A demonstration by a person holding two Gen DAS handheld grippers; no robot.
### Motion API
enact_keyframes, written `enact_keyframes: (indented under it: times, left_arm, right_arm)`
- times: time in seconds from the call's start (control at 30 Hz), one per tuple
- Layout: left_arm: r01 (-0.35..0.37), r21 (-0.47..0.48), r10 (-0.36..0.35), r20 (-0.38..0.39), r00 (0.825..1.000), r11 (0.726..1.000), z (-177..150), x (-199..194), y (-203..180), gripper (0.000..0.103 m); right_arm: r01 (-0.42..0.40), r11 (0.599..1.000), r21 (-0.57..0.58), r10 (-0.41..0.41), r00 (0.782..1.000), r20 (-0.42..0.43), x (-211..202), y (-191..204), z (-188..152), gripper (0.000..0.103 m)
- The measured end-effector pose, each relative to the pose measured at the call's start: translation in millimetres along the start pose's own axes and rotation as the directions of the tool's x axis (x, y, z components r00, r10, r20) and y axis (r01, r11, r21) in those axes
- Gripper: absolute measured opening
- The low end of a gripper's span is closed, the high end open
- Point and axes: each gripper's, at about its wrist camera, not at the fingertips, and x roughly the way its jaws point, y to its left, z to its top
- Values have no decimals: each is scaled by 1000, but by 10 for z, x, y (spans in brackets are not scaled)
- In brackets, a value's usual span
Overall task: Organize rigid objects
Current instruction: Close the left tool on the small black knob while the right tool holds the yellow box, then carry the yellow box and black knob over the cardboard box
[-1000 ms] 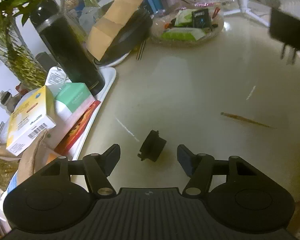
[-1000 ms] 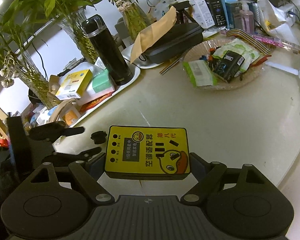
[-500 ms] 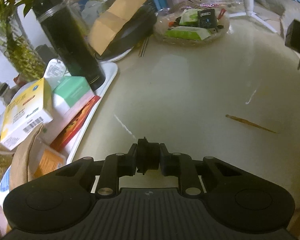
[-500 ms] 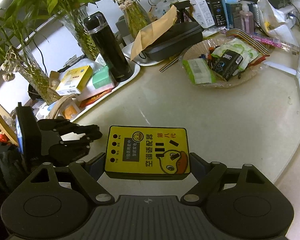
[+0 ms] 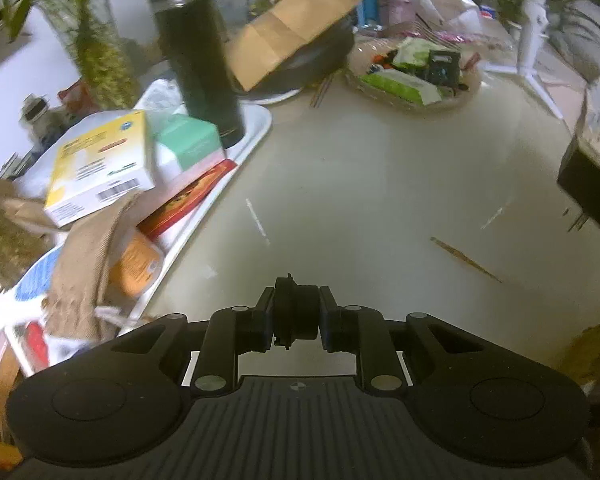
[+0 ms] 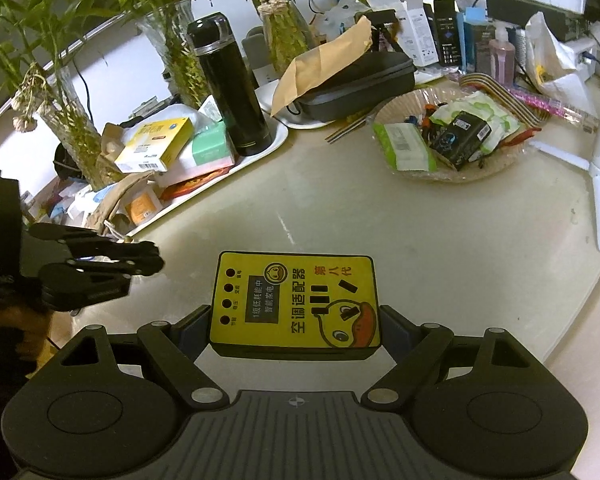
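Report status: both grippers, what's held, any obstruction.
Left gripper shut on small black part. Right gripper clamps yellow adapter. Brown stick lies on table ahead.

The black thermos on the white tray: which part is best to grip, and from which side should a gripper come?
Grip the black thermos at mid-body, fingers either side of the round wall, probably coming level from the open table side. It stands upright and tall; boxes crowd one flank, plant vases stand behind. Both grippers are full now.

Glossy cream table (image 6: 440,240) before a white wall (image 6: 112,76)
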Motion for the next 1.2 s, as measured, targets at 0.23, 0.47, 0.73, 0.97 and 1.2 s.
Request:
enact_keyframes:
  times: [0.23,0.47,0.73,0.97,1.2]
  left_arm:
    - [28,-83,-28,-1,1000,996,-22,-339,42,22]
    - [57,-131,-57,5,998,990,-46,-640,27,22]
    - [93,-171,-90,26,996,981,-128,-981,-16,22]
    - [109,-187,-107,17,994,976,-237,-1172,-76,22]
    - [154,-230,-158,1,987,961,-342,-1310,-170,22]
  right_arm:
    - [19,999,-51,-19,1000,10,-75,162,-34,87]
    - [13,998,-66,-12,1000,26,-220,262,-39,87]
    - [-14,996,-88,18,999,40,-413,369,-85,87]
    - [-32,995,-97,37,998,46,-547,452,-148,87]
    - [-54,992,-110,59,998,38,-643,534,-255,87]
